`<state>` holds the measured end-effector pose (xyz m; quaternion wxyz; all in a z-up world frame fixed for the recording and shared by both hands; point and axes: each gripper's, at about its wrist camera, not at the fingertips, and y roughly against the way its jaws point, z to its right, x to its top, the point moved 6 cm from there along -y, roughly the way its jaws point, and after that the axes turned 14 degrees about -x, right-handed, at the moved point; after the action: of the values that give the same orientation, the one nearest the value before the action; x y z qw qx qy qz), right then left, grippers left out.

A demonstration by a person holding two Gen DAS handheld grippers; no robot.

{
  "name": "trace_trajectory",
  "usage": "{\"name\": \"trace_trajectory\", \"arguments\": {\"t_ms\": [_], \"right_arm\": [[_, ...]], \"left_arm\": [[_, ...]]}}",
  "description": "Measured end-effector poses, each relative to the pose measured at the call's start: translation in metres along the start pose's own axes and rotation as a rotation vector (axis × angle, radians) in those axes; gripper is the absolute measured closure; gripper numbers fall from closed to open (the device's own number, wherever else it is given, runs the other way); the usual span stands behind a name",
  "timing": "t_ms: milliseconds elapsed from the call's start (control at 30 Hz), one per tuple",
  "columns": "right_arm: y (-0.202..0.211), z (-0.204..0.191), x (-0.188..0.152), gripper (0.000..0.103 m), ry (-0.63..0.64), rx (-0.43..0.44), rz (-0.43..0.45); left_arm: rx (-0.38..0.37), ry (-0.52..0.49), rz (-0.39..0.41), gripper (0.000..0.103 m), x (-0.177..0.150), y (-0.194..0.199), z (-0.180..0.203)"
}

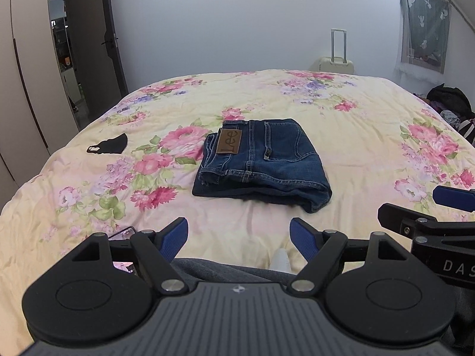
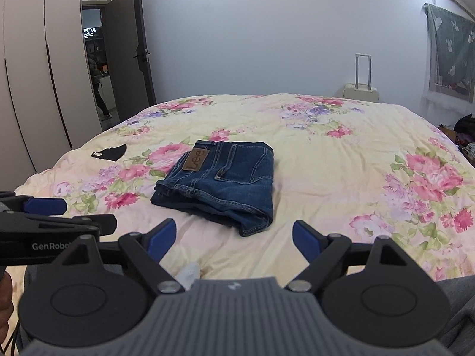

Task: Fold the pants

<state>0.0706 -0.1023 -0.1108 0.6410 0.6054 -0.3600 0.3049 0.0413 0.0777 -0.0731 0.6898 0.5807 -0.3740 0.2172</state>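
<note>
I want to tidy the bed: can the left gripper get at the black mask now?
Probably yes: the left gripper is open and empty, and the black mask lies uncovered, with only bare bedspread between them.

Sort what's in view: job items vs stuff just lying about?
Job:
- jeans, folded in a compact stack on the floral bedspread
- left gripper, open, empty
- right gripper, open, empty

Lying about:
- black face mask, on the bed left of the jeans
- cream suitcase by the far wall
- dark bag at the right edge
</note>
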Motion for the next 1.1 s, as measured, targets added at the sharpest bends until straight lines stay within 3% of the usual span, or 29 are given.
{"name": "trace_trajectory", "arguments": {"t_ms": [1100], "right_arm": [[0.012,0.004,0.001,0.021,-0.009,-0.006,0.052]], "left_arm": [[0.006,-0.012,0.019,0.012,0.009,0.008,0.003]]}}
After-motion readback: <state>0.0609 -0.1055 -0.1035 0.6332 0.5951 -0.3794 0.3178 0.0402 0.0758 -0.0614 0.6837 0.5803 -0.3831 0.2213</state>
